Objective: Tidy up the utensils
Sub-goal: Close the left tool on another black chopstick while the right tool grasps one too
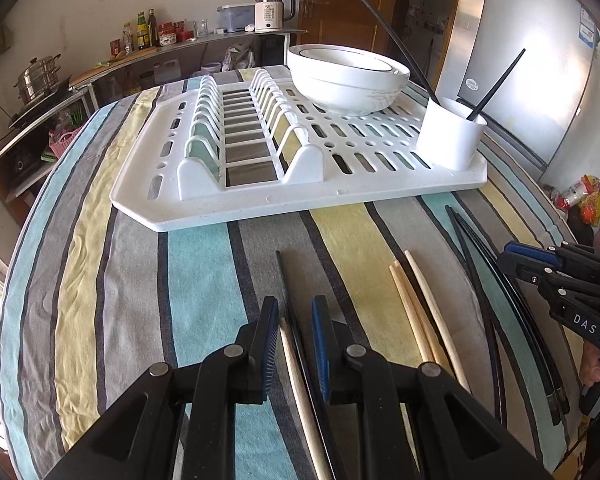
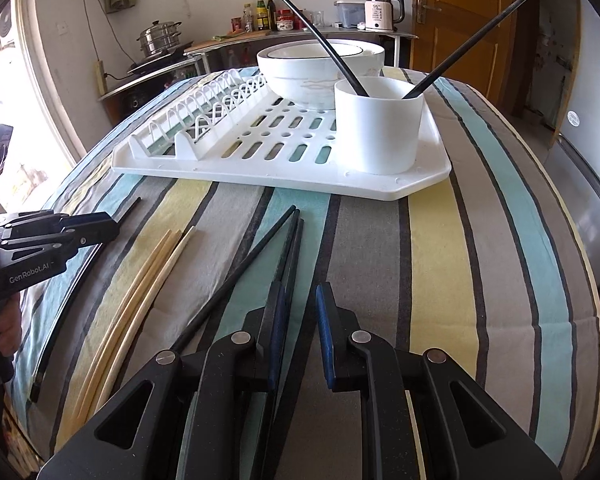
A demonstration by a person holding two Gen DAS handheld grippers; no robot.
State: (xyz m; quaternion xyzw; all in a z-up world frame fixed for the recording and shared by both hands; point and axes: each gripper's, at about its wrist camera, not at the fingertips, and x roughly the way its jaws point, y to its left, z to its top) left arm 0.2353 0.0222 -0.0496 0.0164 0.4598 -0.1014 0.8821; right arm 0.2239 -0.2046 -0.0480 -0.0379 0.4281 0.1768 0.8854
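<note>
Chopsticks (image 1: 416, 312) lie loose on striped cloth (image 1: 204, 264) before rack (image 1: 300, 200); two already in cup (image 1: 450, 136). Both grippers (image 1: 296, 344) (image 2: 298, 332) part-open, empty. Sticks light, stiff, slippery: pinch near thicker end.

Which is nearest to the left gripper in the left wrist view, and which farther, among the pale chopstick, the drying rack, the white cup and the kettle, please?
From the left gripper:
1. Pale chopstick, lying between its fingers on the cloth.
2. Drying rack, straight ahead on the table.
3. White cup, on the rack's right corner.
4. Kettle, on the far counter.
</note>
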